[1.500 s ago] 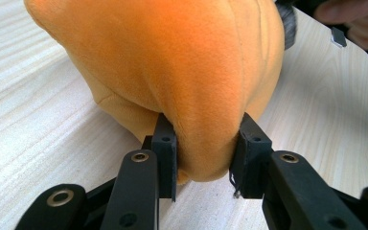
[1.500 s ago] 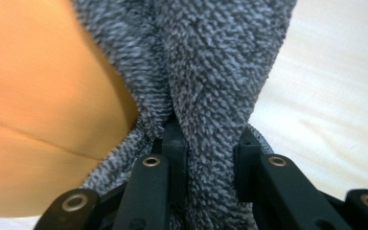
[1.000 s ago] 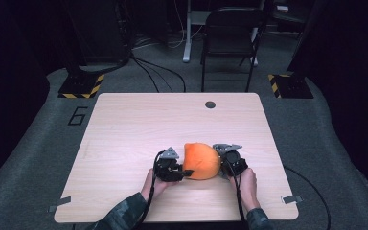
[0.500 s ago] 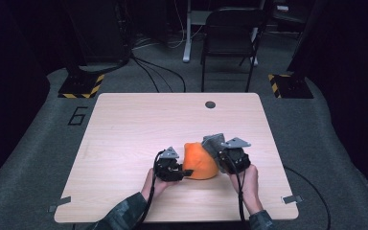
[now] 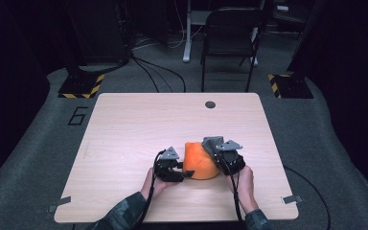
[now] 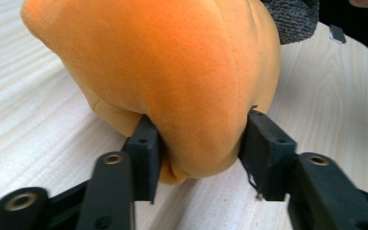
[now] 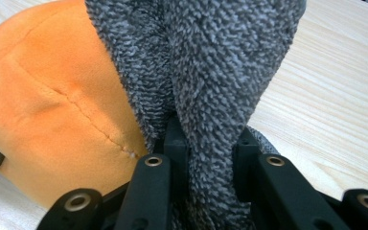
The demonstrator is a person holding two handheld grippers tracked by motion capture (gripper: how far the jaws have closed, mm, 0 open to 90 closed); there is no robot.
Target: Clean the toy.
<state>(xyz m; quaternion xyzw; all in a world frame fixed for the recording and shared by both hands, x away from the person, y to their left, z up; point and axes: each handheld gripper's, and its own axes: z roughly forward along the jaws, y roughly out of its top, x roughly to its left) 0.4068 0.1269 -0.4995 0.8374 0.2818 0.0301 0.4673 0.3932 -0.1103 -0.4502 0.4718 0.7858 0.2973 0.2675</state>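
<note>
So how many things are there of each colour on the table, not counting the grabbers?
Orange: 1, the orange plush part
Grey: 1, the grey fuzzy cloth, pinched in the right gripper
Dark: 1, the small round disc set near the far edge of the table
Total: 3

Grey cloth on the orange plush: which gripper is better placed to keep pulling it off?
Right. The right gripper is shut on a fold of the grey cloth. The left gripper straddles the orange plush low down; its jaws have just been opening, so it can only brace.
</note>
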